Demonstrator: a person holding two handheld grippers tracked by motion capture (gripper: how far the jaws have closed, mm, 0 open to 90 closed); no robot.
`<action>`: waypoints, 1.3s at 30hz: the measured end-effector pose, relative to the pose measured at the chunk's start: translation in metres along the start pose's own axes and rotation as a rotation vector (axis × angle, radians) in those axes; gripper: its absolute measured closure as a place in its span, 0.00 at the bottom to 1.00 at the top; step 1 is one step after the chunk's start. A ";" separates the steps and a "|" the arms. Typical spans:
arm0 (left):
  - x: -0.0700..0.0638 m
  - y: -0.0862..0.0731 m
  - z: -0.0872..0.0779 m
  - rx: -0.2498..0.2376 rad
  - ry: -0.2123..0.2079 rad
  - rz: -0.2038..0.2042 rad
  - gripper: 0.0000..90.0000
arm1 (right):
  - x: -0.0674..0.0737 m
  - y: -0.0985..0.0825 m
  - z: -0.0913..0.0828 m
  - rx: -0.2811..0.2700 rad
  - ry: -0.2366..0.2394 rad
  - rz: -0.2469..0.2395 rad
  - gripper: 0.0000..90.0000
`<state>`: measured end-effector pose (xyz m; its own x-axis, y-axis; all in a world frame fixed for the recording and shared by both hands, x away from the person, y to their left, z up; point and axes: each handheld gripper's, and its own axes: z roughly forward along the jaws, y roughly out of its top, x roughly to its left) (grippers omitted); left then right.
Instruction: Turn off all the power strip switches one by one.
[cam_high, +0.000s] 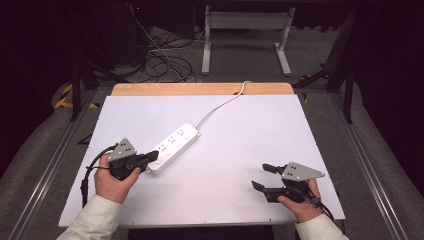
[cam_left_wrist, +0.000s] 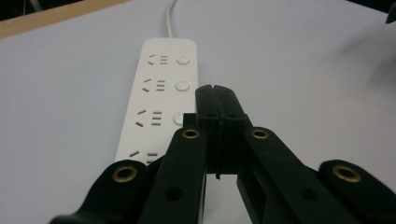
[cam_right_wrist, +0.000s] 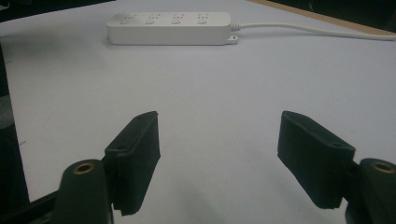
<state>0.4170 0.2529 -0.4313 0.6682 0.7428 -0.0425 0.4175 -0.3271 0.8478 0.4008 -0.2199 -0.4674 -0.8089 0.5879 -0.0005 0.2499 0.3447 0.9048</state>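
While the person's forearms enter from six o'clock in the high view, a white power strip (cam_high: 172, 145) lies diagonally on the white table (cam_high: 240, 150), a little toward nine o'clock of the table's middle, its white cord (cam_high: 220, 105) running off toward one o'clock over the wooden edge (cam_high: 200, 89). The left gripper (cam_high: 152, 157), held in the left hand (cam_high: 112, 177) at about eight o'clock on the table, has its jaws pressed together with nothing between them, and their tips sit at the strip's near end. The right gripper (cam_high: 262, 176), held in the right hand (cam_high: 300, 202) at about four o'clock, has its jaws spread wide, empty, and well apart from the strip.

Seen from the left gripper view, the left gripper (cam_left_wrist: 215, 91) shows both jaws closed flat against each other, pointing toward twelve o'clock over the right edge of the power strip (cam_left_wrist: 161, 88), beside its round buttons (cam_left_wrist: 182, 85).

From the right gripper view, the right gripper (cam_right_wrist: 219, 140) holds its jaws far apart above bare table (cam_right_wrist: 219, 84), with the power strip (cam_right_wrist: 170, 28) lying crosswise toward eleven o'clock and its cord (cam_right_wrist: 317, 30) leading off toward two o'clock.
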 end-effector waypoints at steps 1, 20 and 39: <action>0.001 0.000 0.001 0.005 0.001 -0.002 1.00 | 0.000 0.000 0.000 0.000 0.000 0.000 0.33; 0.011 -0.005 0.025 0.161 -0.006 -0.031 1.00 | 0.000 -0.001 0.001 0.009 0.002 0.000 0.33; 0.014 -0.007 0.035 0.239 0.035 -0.015 1.00 | 0.000 -0.001 0.002 0.015 0.004 -0.001 0.33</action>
<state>0.4448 0.2449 -0.4565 0.6409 0.7669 -0.0329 0.5643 -0.4417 0.6974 0.4012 -0.2191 -0.4692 -0.8113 0.5847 0.0003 0.2570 0.3562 0.8984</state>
